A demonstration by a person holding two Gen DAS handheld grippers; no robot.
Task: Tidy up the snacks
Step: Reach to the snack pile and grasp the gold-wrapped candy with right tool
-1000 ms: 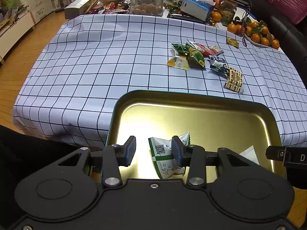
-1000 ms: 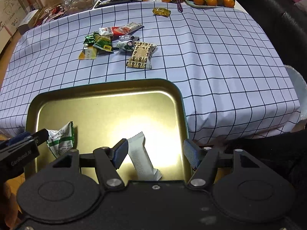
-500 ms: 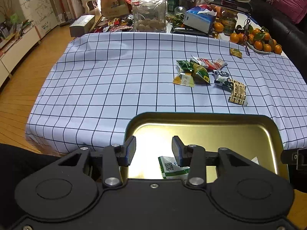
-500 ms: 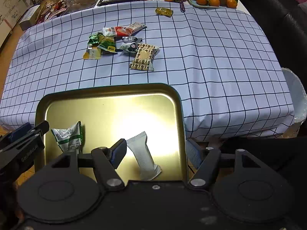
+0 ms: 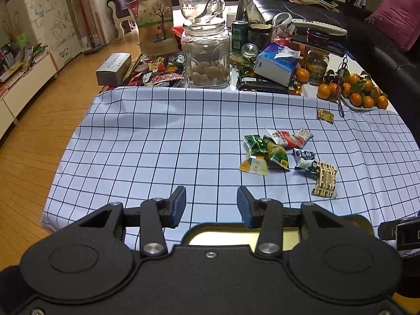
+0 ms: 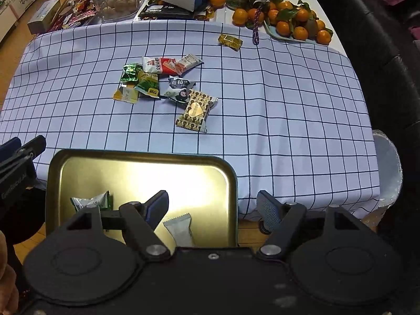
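Note:
A gold metal tray (image 6: 147, 156) sits at the near edge of the checked tablecloth (image 6: 262, 105). In it lie a green-and-white packet (image 6: 92, 202) and a white packet (image 6: 179, 229). My right gripper (image 6: 212, 206) hovers above the tray's near right corner. Its jaws are opening and grip nothing. My left gripper (image 5: 211, 206) hangs over the tray's far rim (image 5: 223, 227), its jaws also opening and empty. A pile of snack packets (image 6: 157, 78) lies mid-table, with a gold patterned packet (image 6: 195, 111) beside it. A yellow candy (image 6: 230, 40) lies farther back.
Along the far edge stand a glass jar (image 5: 206, 57), a tissue box (image 5: 278, 63), cans and loose wrappers. A plate of oranges (image 6: 294, 23) is at the back right. A black sofa (image 6: 380, 52) runs along the right. Wooden floor lies to the left.
Both grippers have risen and drawn back from the tray floor, and their jaws have widened. The two packets stay in the tray. The left view now looks across the table.

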